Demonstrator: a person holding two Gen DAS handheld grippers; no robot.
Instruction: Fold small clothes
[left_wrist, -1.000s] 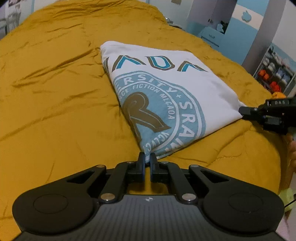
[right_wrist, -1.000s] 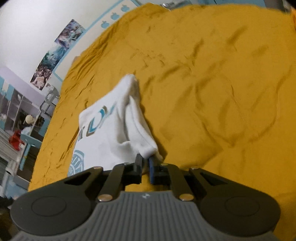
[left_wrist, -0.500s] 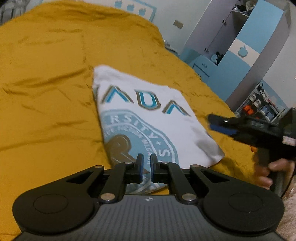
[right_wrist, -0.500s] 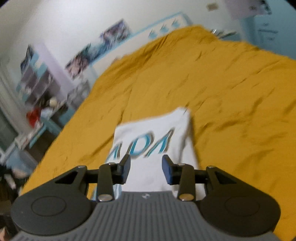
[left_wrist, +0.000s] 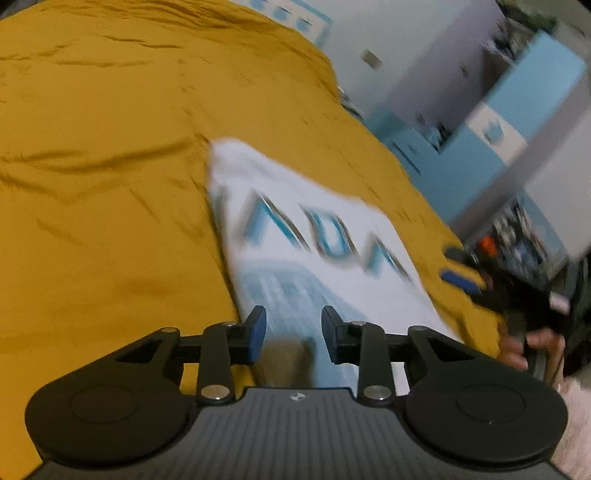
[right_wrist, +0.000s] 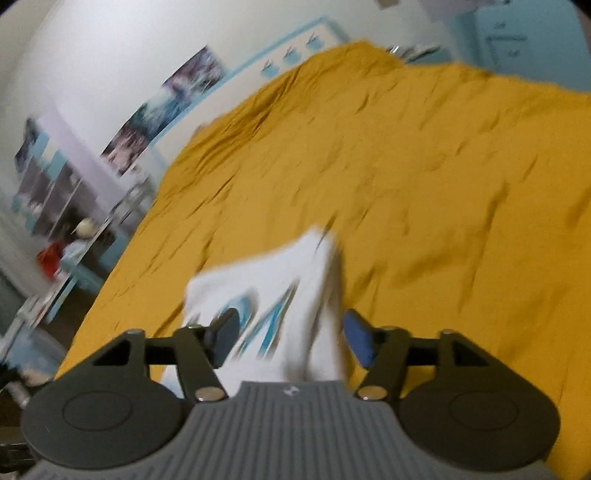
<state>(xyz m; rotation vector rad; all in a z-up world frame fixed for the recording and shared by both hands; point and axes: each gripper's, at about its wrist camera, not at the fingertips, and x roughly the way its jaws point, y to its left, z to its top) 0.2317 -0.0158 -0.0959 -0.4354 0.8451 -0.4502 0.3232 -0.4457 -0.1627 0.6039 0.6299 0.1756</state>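
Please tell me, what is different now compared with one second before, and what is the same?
Both tools let go of the folded white T-shirt: the left tool and right tool, earlier clamped on its near corners, now have opening jaws with no cloth pinched, and both have drawn back from it. The shirt stays folded on the yellow bedcover.

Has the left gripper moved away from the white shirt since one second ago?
Yes. The left gripper, jaws opening and empty, has drawn back from the white shirt's near edge on the yellow bedcover.
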